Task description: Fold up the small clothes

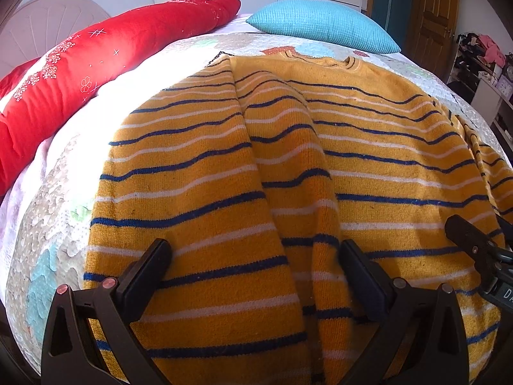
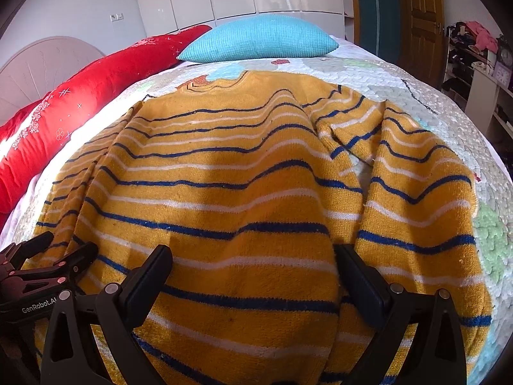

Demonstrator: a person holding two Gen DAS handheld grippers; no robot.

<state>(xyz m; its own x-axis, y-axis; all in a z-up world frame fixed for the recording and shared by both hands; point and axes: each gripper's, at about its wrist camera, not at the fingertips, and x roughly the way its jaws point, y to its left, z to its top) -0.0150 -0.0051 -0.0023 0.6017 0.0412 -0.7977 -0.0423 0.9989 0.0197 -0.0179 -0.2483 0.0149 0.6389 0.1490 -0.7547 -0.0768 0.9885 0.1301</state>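
The striped sweater (image 1: pixel 288 176) lies spread on the bed (image 1: pixel 57 192), hem at the near edge; left claw (image 1: pixel 256 276) and right claw (image 2: pixel 253 276) hover agape, empty; pinch the unfolded sleeve (image 2: pixel 420 199) cleanly, fold inward flat.

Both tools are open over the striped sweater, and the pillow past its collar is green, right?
Not quite: the pillow is turquoise blue, as the right wrist view shows. Both the left tool and right tool are open over the striped sweater.
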